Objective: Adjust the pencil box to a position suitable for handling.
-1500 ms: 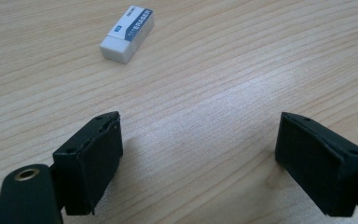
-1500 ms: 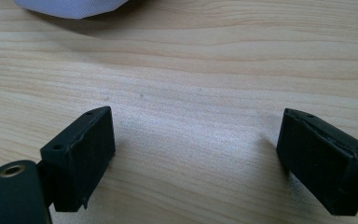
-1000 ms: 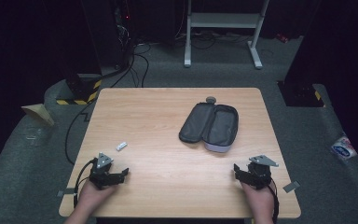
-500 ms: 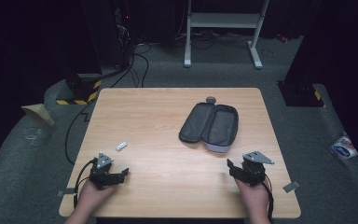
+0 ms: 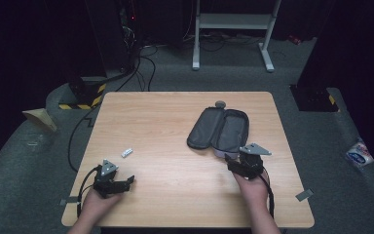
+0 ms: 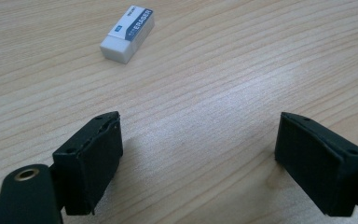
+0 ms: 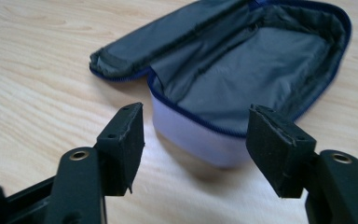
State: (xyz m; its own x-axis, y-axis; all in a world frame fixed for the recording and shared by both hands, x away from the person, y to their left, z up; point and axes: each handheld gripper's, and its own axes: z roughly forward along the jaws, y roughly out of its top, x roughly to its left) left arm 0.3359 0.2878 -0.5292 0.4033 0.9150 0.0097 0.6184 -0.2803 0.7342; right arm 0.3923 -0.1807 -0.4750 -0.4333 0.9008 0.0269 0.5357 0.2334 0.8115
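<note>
Left gripper (image 5: 126, 181) rests low on the bench (image 5: 175, 122), jaws spread wide and holding nothing, the white eraser (image 5: 126, 152) just ahead. Over to the right gripper (image 5: 231, 163): jaws half apart, just been closing, nothing between them, facing the open pencil case's (image 5: 219, 129) near end.

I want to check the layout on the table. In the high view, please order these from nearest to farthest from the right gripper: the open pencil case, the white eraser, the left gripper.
From the right gripper:
1. Open pencil case, just ahead of its jaws, on the table's right half.
2. White eraser, on the left half of the table.
3. Left gripper, near the front left edge; only slightly farther than the eraser.
</note>
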